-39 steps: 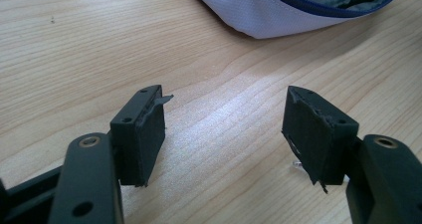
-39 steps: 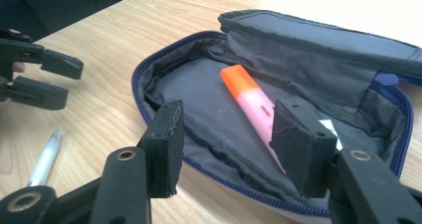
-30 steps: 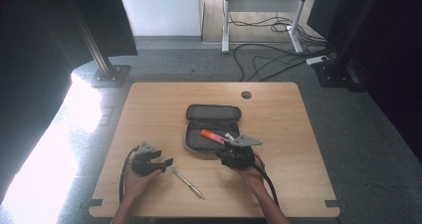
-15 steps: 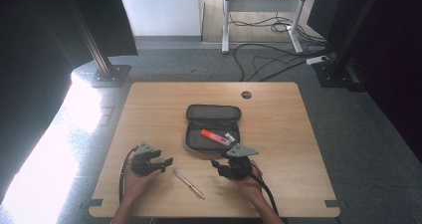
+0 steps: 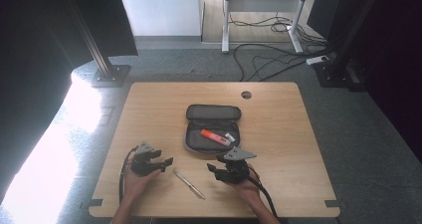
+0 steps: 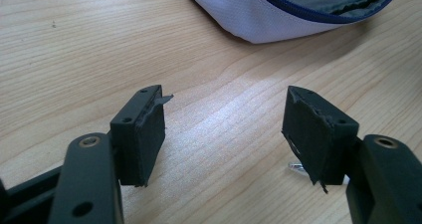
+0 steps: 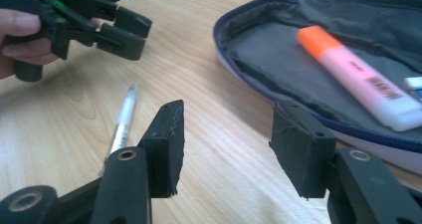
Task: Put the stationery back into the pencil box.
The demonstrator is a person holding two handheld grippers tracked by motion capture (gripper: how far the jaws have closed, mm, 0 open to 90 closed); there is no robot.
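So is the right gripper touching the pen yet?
Apart. In the right gripper view, the right gripper stands open over bare wood, with the pen lying off to the side, outside its jaws.

The counter (image 5: 278, 114) is showing a pale wood grain with fine streaks. The pencil case (image 5: 212, 128) lying open on it is showing a dark grey lining, a blue zip edge and a light grey outer cloth. Inside the case, a highlighter (image 7: 356, 79) is showing a pink body, an orange cap and dark print. In front of the case, a pen (image 5: 189, 183) is gleaming silver. The left tool (image 5: 168, 162) and the right tool (image 5: 213, 167) are showing black, each under a grey plate.
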